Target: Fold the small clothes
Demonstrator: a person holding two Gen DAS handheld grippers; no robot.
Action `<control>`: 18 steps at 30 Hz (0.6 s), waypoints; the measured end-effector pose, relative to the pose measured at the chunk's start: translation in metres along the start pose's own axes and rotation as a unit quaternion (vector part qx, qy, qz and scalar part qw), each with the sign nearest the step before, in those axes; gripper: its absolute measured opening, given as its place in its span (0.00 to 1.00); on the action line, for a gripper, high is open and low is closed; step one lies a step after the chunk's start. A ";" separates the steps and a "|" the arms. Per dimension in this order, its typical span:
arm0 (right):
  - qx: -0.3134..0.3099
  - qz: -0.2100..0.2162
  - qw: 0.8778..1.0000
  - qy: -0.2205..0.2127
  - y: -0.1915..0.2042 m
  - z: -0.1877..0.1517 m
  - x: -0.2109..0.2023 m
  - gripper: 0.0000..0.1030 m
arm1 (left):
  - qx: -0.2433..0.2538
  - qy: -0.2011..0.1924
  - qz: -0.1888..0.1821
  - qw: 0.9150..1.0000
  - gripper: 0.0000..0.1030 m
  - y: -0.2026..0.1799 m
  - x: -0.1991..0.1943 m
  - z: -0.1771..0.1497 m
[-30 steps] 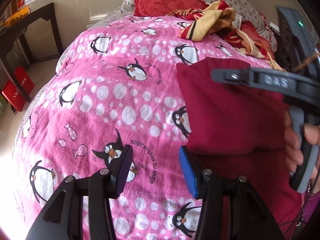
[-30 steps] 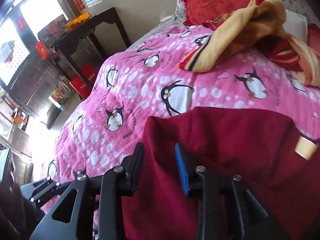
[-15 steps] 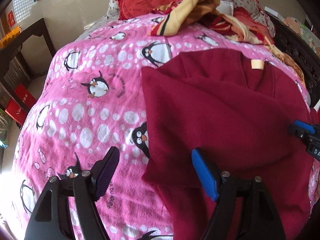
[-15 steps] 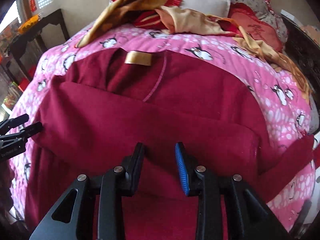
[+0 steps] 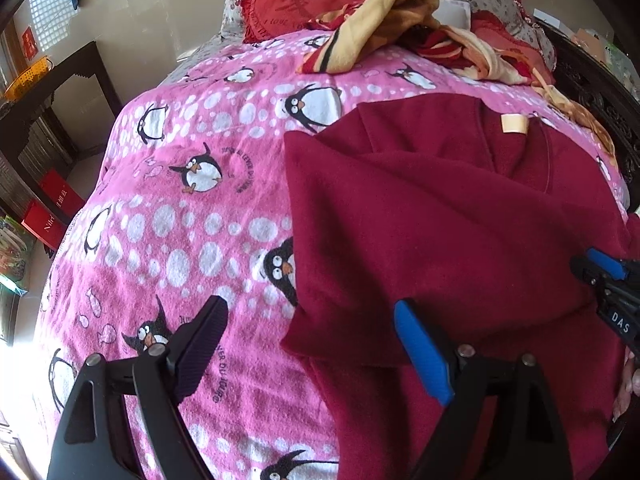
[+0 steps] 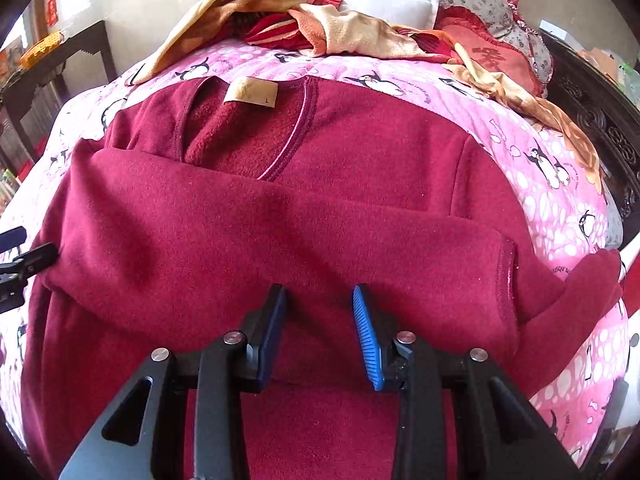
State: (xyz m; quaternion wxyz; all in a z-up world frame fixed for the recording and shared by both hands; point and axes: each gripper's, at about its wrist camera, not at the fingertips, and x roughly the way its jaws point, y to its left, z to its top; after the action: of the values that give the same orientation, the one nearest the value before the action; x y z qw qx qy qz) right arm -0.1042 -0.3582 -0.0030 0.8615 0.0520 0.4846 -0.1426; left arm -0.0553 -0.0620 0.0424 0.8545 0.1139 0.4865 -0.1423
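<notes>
A dark red fleece top (image 6: 320, 220) lies face up on the pink penguin blanket (image 5: 180, 200), its tan neck label (image 6: 251, 92) towards the pillows. One sleeve is folded across the chest, with its cuff (image 6: 506, 268) at the right. The other sleeve (image 6: 580, 292) trails off to the right. My left gripper (image 5: 310, 306) hangs over the top's left edge (image 5: 296, 240). Its jaws are opening wide and the folded corner lies below them, not pressed. My right gripper (image 6: 319, 292) hovers over the folded sleeve's lower middle, jaws narrowly apart and pinching nothing.
A heap of orange and red clothes (image 5: 384, 28) and a red cushion (image 5: 304, 4) lie by the pillows. A dark wooden table (image 5: 60, 92) and red boxes (image 5: 52, 208) stand left of the bed. A carved dark bed frame (image 6: 600, 120) runs along the right.
My left gripper's jaws have spread much wider while it shifted towards the top's left edge. My right gripper swung from that left edge to the middle of the top, then held still.
</notes>
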 end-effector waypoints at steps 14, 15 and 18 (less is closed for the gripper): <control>0.043 0.014 0.999 0.004 -0.020 -0.007 -0.021 0.19 | 0.028 -0.007 -0.019 0.999 0.86 -0.041 -0.009 0.010; 0.047 0.013 0.999 0.005 -0.023 -0.008 -0.022 0.19 | 0.029 -0.005 -0.019 0.999 0.86 -0.043 -0.006 0.010; 0.056 0.013 0.998 0.008 -0.030 -0.010 -0.019 0.19 | 0.029 0.005 -0.016 0.999 0.86 -0.047 0.003 0.009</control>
State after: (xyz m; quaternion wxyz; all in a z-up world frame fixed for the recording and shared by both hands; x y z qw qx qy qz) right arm -0.1310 -0.3810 0.0093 0.8550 0.1076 0.4823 -0.1575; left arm -0.0635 -0.1094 0.0414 0.8462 0.1311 0.4879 -0.1696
